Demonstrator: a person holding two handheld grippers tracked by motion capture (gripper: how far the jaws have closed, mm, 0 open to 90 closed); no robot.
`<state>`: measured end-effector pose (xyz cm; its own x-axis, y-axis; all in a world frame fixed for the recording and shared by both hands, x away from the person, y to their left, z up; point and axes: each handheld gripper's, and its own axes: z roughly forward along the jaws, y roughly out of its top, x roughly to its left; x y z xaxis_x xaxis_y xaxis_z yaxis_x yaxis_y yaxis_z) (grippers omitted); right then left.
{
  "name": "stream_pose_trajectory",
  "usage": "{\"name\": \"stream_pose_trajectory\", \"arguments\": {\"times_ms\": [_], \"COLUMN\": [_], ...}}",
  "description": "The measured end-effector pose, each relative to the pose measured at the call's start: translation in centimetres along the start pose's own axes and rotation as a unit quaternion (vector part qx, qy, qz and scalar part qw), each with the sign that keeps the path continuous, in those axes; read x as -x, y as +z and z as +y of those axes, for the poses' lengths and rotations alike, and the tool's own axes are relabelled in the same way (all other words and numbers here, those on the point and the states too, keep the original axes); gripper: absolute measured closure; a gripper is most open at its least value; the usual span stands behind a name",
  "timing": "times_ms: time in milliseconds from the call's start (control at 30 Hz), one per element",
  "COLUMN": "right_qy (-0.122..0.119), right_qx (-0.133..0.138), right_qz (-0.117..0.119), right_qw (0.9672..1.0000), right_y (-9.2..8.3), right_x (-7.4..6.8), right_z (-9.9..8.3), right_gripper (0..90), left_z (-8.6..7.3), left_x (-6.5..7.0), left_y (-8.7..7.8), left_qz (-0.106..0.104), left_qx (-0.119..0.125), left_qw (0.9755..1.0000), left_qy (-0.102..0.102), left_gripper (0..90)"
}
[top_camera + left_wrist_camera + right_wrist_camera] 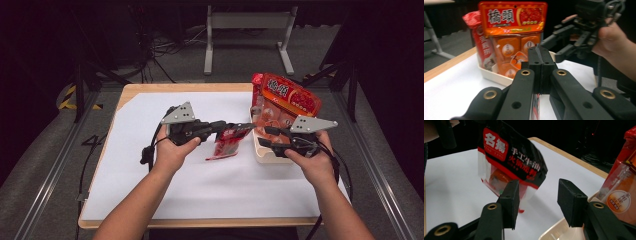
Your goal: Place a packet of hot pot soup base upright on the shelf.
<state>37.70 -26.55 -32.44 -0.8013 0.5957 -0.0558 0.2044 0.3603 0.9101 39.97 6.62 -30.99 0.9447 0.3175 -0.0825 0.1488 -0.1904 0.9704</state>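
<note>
Left gripper held the black-and-red sachet in the air; right gripper held nothing.

Left jaws were clamped flat together on the sachet's top edge, the sachet hanging clear above the white sheet, just left of the cream tray. Right jaws stood partly apart beside the sachet with nothing between the pads, at the tray's near corner. Orange pouch and red pouch stood upright in the tray.

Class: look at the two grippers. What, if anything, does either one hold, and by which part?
The left gripper pinches the black-and-red packet by its top edge; the right gripper holds nothing.
</note>
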Motion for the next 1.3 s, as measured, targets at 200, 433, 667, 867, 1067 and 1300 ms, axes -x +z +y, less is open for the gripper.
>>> {"name": "stream_pose_trajectory", "arguments": {"times_ms": [200,433,667,867,1067,1300], "right_qy": [-0.019,-0.045,-0.077,-0.092,-0.098,-0.102], "right_qx": [-0.004,-0.017,-0.021,-0.021,-0.022,-0.017], "right_qz": [0.028,0.036,0.002,-0.023,-0.039,-0.069], "right_qw": [0.9994,0.9982,0.9968,0.9953,0.9942,0.9923], "right_y": [0.6,-0.3,-1.7,-2.6,-3.2,-4.3], "right_x": [0.4,0.4,-0.1,-0.2,0.0,0.2], "right_z": [0.3,0.9,1.9,2.7,3.3,3.8], "right_gripper": [63.4,89.5,90.0,90.0,90.0,90.0], "left_z": [0.5,0.7,0.9,1.3,1.8,2.3], "left_x": [0.8,0.9,0.6,0.4,0.1,-0.2], "left_y": [0.5,0.9,1.4,1.9,2.6,3.9], "left_qz": [-0.017,-0.018,-0.006,0.000,0.003,0.004], "left_qx": [0.006,0.016,0.024,0.031,0.034,0.044], "left_qw": [0.9998,0.9997,0.9996,0.9994,0.9992,0.9986], "left_qy": [0.006,0.008,0.014,0.017,0.021,0.029], "left_gripper": [90.0,90.0,90.0,90.0,90.0,90.0]}}
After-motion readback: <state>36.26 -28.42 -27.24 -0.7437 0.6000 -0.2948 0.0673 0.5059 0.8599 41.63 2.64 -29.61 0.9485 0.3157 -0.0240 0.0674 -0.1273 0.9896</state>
